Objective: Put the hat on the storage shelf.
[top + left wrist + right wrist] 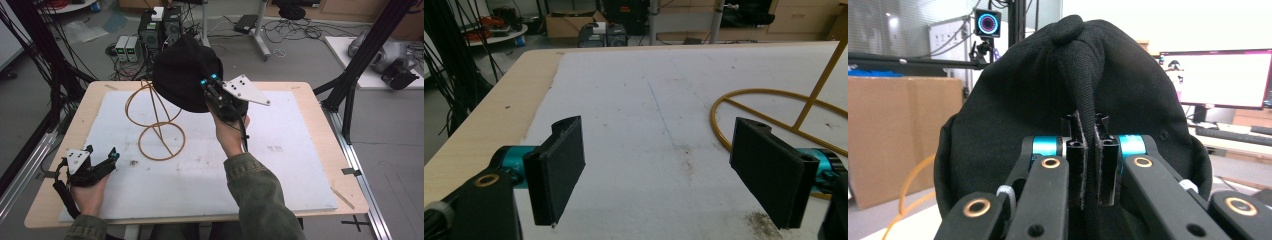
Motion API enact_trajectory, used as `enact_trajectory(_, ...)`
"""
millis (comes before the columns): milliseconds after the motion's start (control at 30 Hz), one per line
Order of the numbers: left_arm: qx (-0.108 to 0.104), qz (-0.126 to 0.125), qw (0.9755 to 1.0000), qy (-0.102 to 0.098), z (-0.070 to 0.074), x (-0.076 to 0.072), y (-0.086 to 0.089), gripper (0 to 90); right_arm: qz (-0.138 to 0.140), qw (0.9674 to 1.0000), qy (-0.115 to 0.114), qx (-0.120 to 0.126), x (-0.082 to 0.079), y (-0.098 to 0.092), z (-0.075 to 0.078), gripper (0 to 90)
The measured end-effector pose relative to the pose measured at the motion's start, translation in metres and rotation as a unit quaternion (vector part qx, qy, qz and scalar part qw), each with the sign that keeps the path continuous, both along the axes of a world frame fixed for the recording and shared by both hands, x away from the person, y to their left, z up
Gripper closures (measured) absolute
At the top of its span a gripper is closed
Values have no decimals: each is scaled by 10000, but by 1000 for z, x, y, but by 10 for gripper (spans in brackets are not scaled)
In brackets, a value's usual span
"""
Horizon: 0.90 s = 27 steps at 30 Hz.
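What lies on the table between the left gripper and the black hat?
In the high view, the yellow wire stand stands between the left gripper and the black hat.

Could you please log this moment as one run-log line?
right gripper: shut on black cap, raised by wire stand | left gripper: open, empty, low over white mat

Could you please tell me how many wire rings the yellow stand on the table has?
2: a lower ring flat on the white mat, and an upper ring partly hidden behind the black hat.
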<state>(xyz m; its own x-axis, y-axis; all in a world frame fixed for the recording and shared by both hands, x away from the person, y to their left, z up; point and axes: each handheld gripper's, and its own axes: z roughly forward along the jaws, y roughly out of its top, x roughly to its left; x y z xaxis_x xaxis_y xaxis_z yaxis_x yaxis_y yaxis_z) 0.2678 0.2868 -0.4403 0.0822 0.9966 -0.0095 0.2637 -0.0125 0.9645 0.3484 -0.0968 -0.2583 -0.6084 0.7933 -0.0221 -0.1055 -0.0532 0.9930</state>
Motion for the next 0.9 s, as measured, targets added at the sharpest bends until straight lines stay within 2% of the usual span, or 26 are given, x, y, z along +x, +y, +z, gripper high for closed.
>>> enact_trajectory(267,-86,15,10000,17,-1,-1,1,221,330,9995,19,-24,1,22,5,873)
enact_trajectory(300,-112,17,9999,-6,-1,-1,1,221,398,9992,38,-24,2,30,5,873)
enact_trajectory(400,-121,10,9999,-6,-1,0,1,222,447,9990,55,-27,3,38,5,873)
enact_trajectory(567,-160,6,9999,-15,-1,0,2,222,608,9980,103,-156,6,63,6,873)
enact_trajectory(767,-168,-25,9999,-14,-1,-1,1,222,686,9967,166,-396,6,74,4,873)
enact_trajectory(900,-173,-17,9998,-2,-1,0,1,222,707,9962,254,-430,9,75,2,872)
